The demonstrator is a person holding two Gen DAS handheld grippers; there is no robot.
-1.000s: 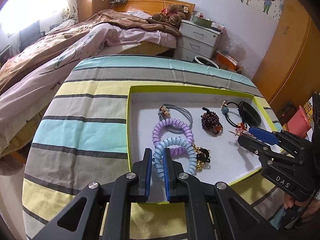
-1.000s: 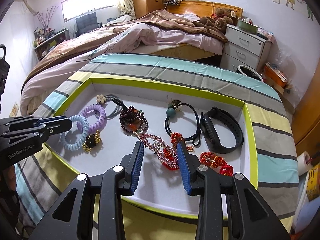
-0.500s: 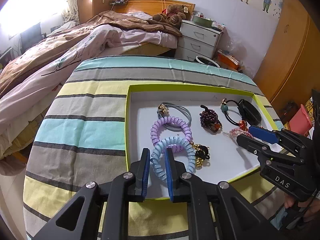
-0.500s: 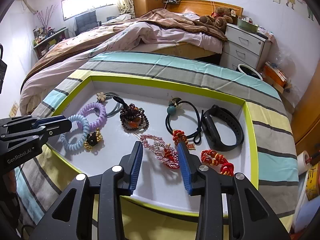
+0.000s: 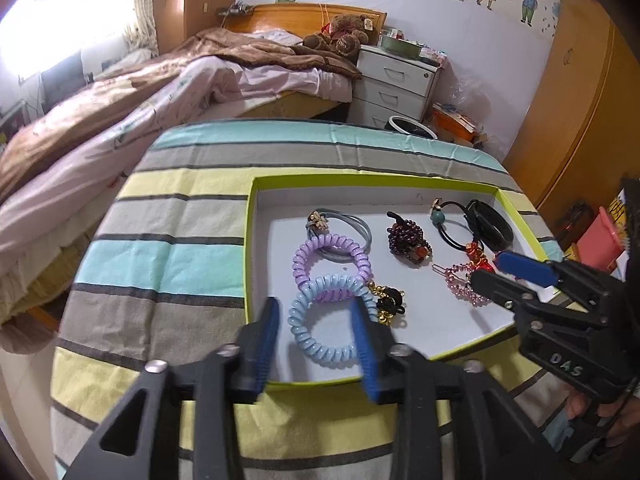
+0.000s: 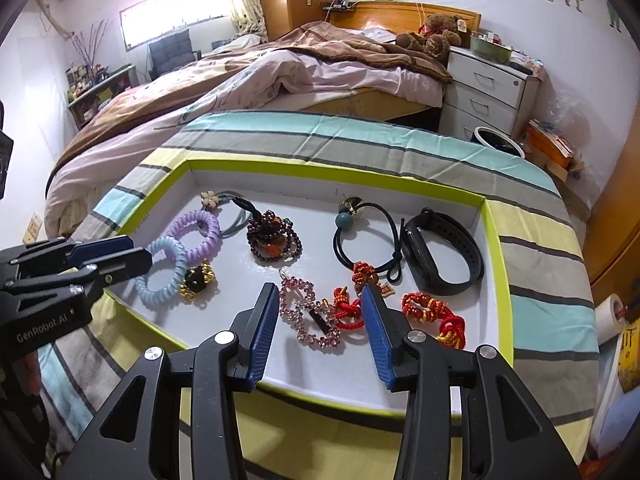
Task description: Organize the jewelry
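Two handheld grippers reach over a shallow white tray with a lime-green rim [image 6: 332, 174], which sits on a table covered by a striped cloth [image 5: 160, 256]. At the left, the left gripper [image 5: 316, 328] has its jaws spread wide, one on each side of a pale blue spiral hair tie [image 5: 326, 320] lying at the tray's near left corner; neither pad clearly touches it. Just behind, a purple spiral hair tie [image 5: 330, 256] overlaps the blue one, with a grey hair band bearing a small flower [image 5: 344, 226] beyond it. A gold and black charm [image 6: 197, 279] lies touching the blue tie's right side. Toward the middle is a dark beaded bracelet [image 6: 273, 240]. The right gripper [image 6: 320, 316] also stands wide open, its fingers straddling a pink rhinestone hair clip [image 6: 306, 314] and a red knotted cord [image 6: 348, 312]. Farther right lie a black elastic with a teal bead [image 6: 366, 232], a black wristband [image 6: 440, 252] and a red and orange beaded bracelet [image 6: 436, 314].
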